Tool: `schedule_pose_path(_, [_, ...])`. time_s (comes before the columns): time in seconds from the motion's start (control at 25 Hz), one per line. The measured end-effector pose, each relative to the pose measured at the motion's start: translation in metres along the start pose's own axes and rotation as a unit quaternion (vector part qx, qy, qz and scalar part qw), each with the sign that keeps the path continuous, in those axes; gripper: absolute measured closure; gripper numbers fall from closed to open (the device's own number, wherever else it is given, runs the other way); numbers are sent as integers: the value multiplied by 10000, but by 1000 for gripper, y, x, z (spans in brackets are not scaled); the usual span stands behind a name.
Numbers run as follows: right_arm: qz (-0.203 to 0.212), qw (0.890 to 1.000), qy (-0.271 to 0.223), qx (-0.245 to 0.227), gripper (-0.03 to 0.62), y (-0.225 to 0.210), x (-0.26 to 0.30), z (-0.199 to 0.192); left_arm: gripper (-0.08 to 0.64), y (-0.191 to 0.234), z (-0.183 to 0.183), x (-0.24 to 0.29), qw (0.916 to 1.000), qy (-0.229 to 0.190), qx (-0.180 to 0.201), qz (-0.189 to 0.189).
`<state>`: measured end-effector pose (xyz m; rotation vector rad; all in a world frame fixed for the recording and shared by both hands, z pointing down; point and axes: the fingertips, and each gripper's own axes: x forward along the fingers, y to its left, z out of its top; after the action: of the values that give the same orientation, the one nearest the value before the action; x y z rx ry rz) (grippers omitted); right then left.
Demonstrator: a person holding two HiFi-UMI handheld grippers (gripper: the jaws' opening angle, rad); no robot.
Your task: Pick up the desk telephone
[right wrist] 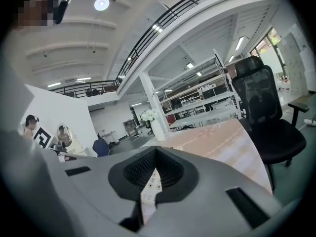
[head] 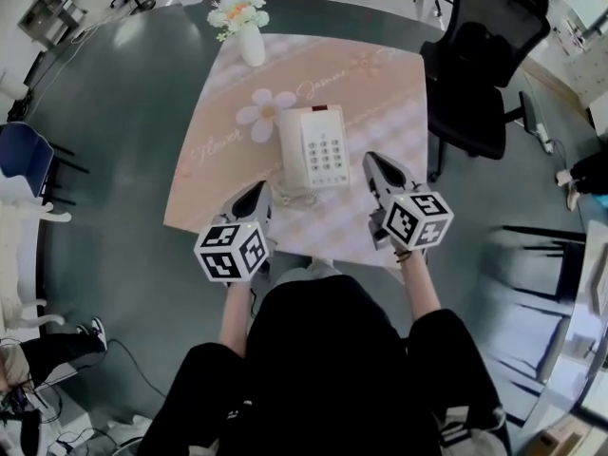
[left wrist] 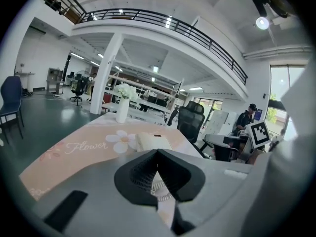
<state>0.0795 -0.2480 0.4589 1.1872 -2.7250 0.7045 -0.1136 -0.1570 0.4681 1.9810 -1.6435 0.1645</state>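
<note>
A cream desk telephone [head: 314,146] with a keypad lies on the pink floral tablecloth [head: 380,84], its handset along its left side and a coiled cord [head: 296,198] at its near end. My left gripper [head: 260,198] hovers shut just near-left of the phone, close to the cord. My right gripper [head: 380,171] is shut at the phone's right, near its front corner. In the left gripper view the phone [left wrist: 153,141] shows beyond the closed jaws. In the right gripper view a strip of the keypad [right wrist: 150,184] shows through the jaw notch.
A white vase of flowers [head: 249,27] stands at the table's far edge. A black office chair [head: 480,74] sits to the table's right, a blue chair [head: 21,155] far left. Dark floor surrounds the table.
</note>
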Motion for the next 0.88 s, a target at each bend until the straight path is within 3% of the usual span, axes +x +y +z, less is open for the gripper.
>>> schedule_pose_path(0.44, [-5,9980,344,521,600,-24,47,-24,560,19,-18,50,9976,625,-292,-106])
schedule_pose_path(0.68, [-154,9956,441,815,600,-44,74,-31,560,23,-26,79,9921,1051,-558,-396])
schedule_pose_path(0.88, [49,9934,628,962,588,-47,91,-41,543,26,-29,93,9892,1067,-905,-425])
